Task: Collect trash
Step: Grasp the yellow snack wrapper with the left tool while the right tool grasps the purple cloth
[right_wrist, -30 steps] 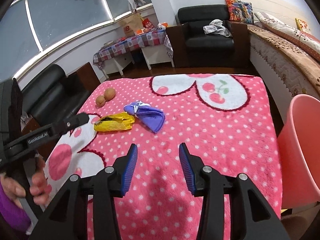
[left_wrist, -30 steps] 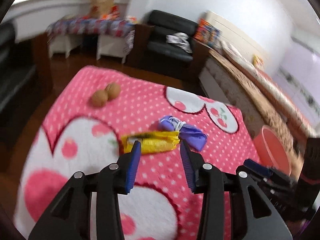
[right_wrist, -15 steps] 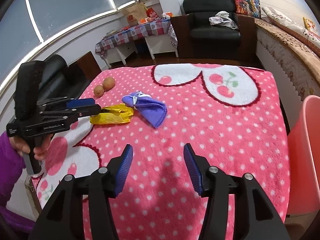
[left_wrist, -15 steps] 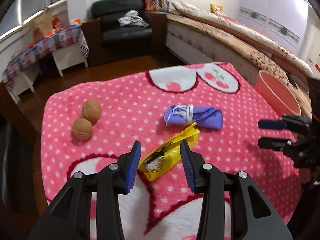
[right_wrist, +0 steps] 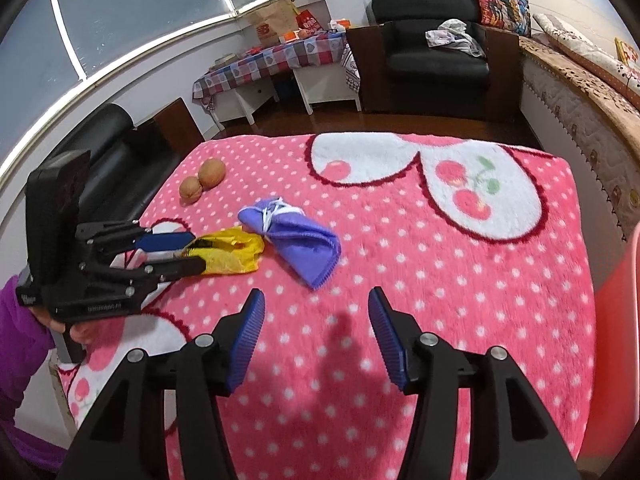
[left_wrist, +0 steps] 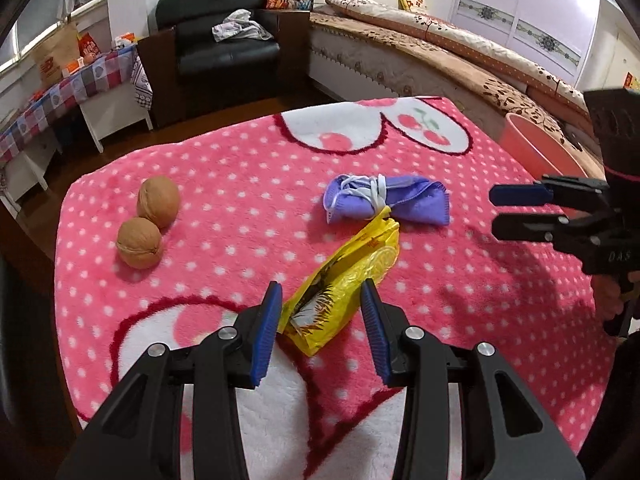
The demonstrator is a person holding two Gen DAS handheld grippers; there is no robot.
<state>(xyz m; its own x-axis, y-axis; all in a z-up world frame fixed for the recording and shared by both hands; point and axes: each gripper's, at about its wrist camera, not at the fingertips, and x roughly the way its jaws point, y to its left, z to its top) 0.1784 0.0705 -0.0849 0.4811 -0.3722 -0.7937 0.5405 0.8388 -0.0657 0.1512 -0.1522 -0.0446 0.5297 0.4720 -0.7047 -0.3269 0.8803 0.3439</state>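
Observation:
A yellow snack wrapper (left_wrist: 344, 284) lies on the pink dotted blanket (left_wrist: 248, 184). My left gripper (left_wrist: 320, 296) is open with the wrapper's near end between its blue pads, not clamped. It also shows in the right wrist view (right_wrist: 188, 250), at the wrapper (right_wrist: 232, 254). A purple cloth bundle (left_wrist: 384, 200) tied with white string lies just past the wrapper; it shows in the right wrist view (right_wrist: 296, 242) too. Two walnuts (left_wrist: 150, 220) lie at the left. My right gripper (right_wrist: 316, 304) is open and empty above the blanket, short of the cloth.
A pink bin (left_wrist: 536, 148) stands off the blanket's right edge and fills the right side of the right wrist view (right_wrist: 616, 320). A black armchair (left_wrist: 224, 48), a checked-cloth table (left_wrist: 64, 92) and a bed (left_wrist: 440, 52) stand beyond.
My left gripper has swung round and moved in until the yellow wrapper's end sits between its open pads. My right gripper has edged forward a little toward the purple cloth.

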